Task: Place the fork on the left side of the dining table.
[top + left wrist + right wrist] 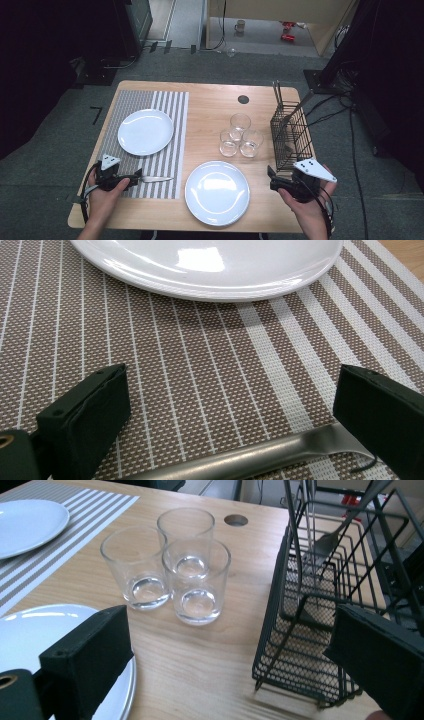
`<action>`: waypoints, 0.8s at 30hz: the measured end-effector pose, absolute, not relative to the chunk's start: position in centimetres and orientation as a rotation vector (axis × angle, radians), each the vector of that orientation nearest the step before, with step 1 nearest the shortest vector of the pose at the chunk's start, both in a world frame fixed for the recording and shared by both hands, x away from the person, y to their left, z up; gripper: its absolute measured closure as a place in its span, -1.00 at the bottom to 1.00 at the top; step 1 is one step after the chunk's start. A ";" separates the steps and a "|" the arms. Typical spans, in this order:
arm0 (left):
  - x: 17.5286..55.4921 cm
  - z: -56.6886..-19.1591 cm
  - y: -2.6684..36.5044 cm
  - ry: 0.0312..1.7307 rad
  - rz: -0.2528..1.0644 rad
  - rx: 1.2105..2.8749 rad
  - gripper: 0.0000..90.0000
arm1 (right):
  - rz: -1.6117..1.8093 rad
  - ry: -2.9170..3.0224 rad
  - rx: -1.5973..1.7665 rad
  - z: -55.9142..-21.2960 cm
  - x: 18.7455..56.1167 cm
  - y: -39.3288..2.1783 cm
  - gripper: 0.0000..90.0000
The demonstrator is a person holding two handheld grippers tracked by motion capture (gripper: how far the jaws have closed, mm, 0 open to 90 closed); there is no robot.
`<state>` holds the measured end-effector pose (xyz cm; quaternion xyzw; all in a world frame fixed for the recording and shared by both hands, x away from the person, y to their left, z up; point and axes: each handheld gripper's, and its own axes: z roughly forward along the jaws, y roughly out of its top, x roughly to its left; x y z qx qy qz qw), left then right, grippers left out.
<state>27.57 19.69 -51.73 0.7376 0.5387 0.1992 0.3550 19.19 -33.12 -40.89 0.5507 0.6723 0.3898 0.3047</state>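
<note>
A steel knife [156,179] lies on the striped placemat [170,105] near the table's front left. My left gripper [136,176] is at the knife's handle end. In the left gripper view the left gripper [235,390] stands open, and the knife handle [240,460] lies flat on the mat across the gap between its jaws. A white plate [210,265] sits just beyond. My right gripper [272,179] hovers open at the front right, between the front plate [217,192] and the black wire cutlery basket [290,135]. Nothing is between the right gripper's [235,630] jaws.
Three empty glasses [240,137] stand clustered mid-table, close to the basket [325,605], which holds a few utensils. A second white plate [145,131] rests on the placemat. A round cable hole [243,99] lies near the far edge.
</note>
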 end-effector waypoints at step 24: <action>27.6 -51.8 19.7 1.386 0.505 1.912 -0.95 | 1.029 1.750 1.439 -37.6 22.2 -32.6 -0.77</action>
